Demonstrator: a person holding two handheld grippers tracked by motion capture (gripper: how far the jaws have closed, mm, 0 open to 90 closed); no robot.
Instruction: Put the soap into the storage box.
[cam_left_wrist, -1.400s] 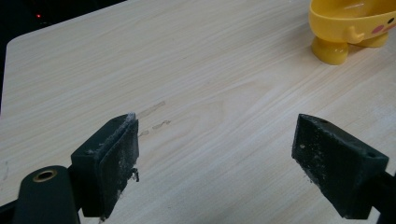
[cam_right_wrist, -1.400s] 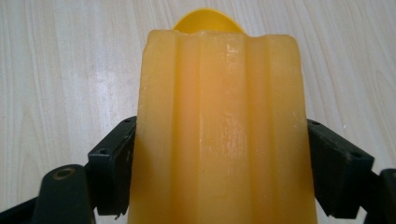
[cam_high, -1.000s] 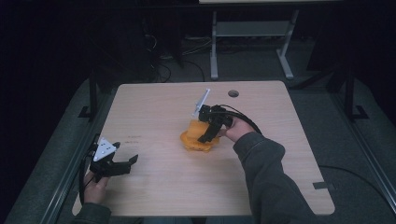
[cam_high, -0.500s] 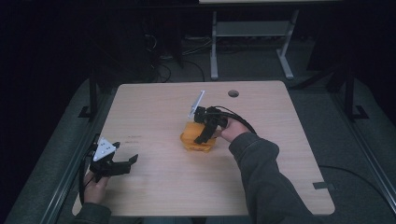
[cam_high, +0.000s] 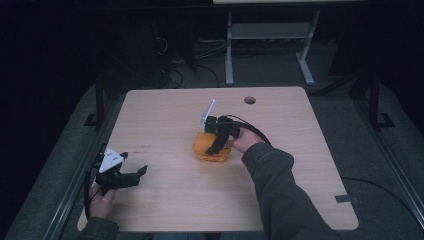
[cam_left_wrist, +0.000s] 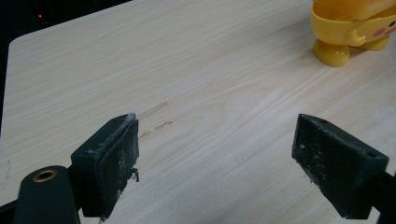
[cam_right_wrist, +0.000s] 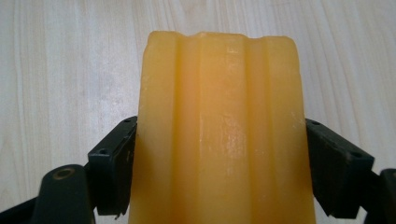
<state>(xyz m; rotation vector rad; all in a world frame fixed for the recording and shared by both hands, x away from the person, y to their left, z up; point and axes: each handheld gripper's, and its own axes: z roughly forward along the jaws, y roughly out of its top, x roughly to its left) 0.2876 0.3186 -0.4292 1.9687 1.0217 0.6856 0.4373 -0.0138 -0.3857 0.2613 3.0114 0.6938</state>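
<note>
R claw (cam_high: 218, 143) shifted left onto yellow toy (cam_high: 210, 150), L claw (cam_high: 131, 176) wide.

Toy (cam_high: 212, 148) mid-table (cam_high: 300, 165), left hand-held gripper (cam_high: 134, 175) near-left

Bare worktop (cam_high: 165, 120) lies open on the left, far and near-right; the yellow toy (cam_high: 211, 150) with the right claw (cam_high: 216, 146) around it blocks the middle.

Yellow block (cam_right_wrist: 219, 130) betw. gripper (cam_right_wrist: 219, 172) jaws
</note>
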